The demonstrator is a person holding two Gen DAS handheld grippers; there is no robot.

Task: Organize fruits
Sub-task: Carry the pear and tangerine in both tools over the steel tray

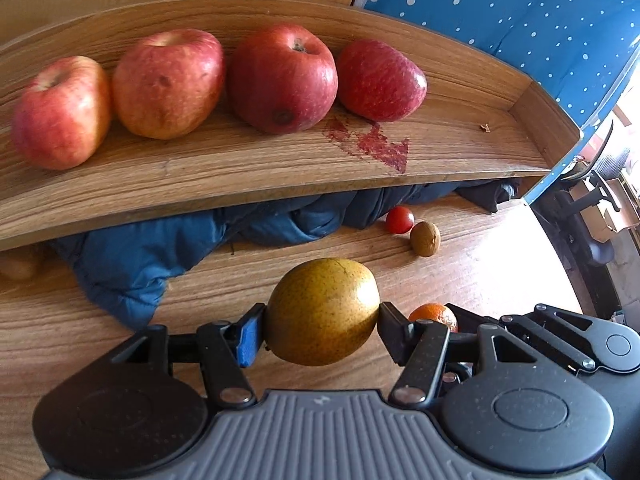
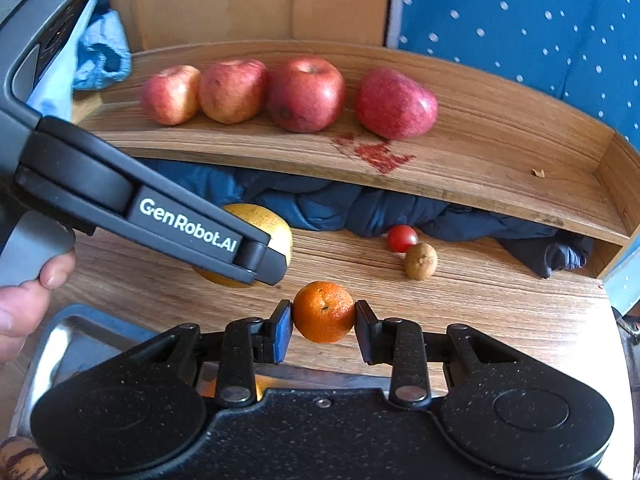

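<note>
Left wrist: pear (image 1: 322, 312) clamped in left gripper (image 1: 320, 330).

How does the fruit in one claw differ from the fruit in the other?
The pear in the left gripper is yellow-brown and speckled; the orange in the right gripper is bright orange. The pear is clearly bigger, forcing its jaws wider. Both are clamped and lifted off the table.

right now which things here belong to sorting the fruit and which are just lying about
Job:
pear in left claw
orange in right claw
four apples on shelf
tomato

Lying about:
blue jacket
walnut
metal tray
red stain
</note>
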